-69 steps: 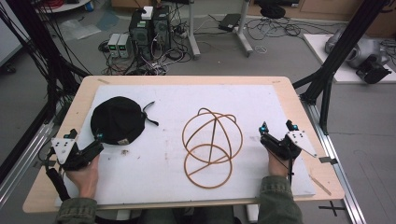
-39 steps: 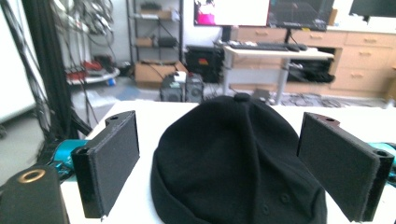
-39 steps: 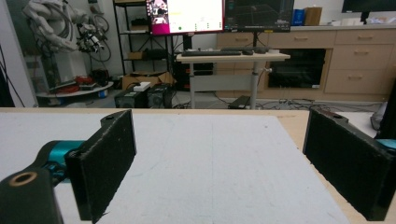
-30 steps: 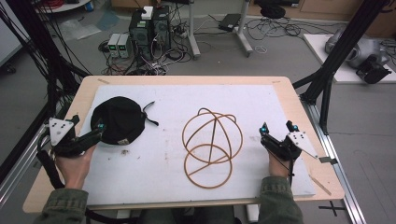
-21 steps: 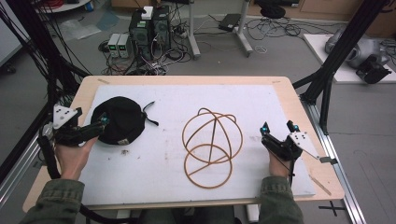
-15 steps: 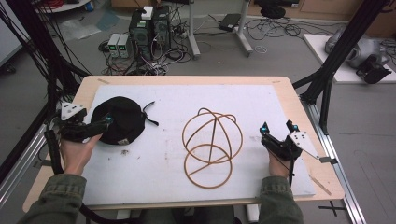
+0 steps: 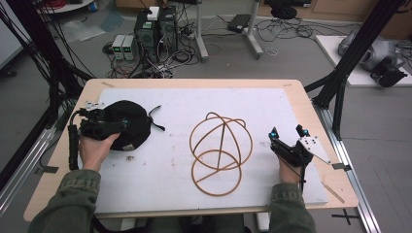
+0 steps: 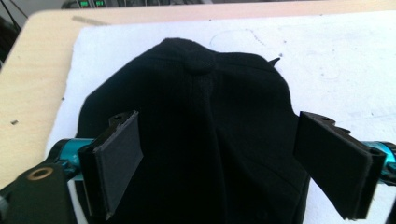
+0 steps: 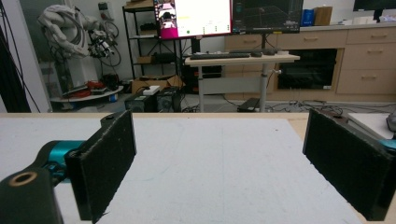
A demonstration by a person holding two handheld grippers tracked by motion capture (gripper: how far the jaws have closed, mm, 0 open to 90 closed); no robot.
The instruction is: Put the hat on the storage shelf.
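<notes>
Hovering over the black cap [image 7: 125, 124], the left tool [image 7: 119, 125] has its jaws spread wide on either side of the crown, a pad on each flank and the top button [image 8: 201, 65] straight ahead in the left gripper view; nothing is pinched yet, and it reads as lined up for a grab across the crown, where the fabric can bunch between the pads. The cap lies crown-up at the left end of the white sheet [image 7: 291, 111] that covers the surface [image 7: 194, 83], its strap [image 7: 156, 119] trailing toward the middle. Well apart from it, near the centre of the sheet, stands a wire-like frame of tan hoops [image 7: 219, 153], a flat ring at its base and arcs crossing above, probably a stand meant to receive the cap. The right tool [image 7: 286, 133] rests low at the right edge of the sheet, jaws released and gripping nothing, its view looking across bare sheet toward the room; it seems parked clear of the frame while the left hand [image 7: 94, 150] works.
</notes>
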